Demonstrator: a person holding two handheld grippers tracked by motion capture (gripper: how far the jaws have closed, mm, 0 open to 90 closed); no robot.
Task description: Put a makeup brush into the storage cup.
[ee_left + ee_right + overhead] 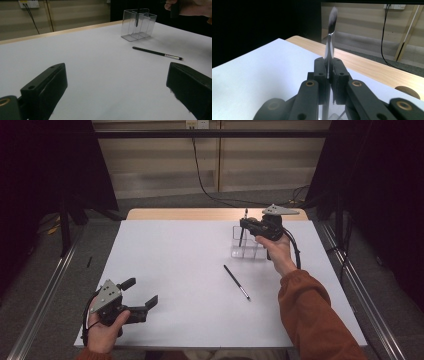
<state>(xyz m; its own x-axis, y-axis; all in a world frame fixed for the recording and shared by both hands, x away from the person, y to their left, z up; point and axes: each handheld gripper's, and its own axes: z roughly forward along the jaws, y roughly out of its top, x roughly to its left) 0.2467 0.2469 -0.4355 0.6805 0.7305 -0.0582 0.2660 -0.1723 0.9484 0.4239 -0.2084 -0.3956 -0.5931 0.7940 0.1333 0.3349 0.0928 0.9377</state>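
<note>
White-covered counter (180, 270), right claw (243, 224) clamped on an upright makeup brush (243, 231) over the clear divided holder (247, 249) for a straight drop, second brush (236, 282) lying nearby, left claw (141, 292) parked wide, waiting.

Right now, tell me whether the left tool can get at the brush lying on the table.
Probably yes: the left tool is open, and bare table lies between it and the brush.
</note>
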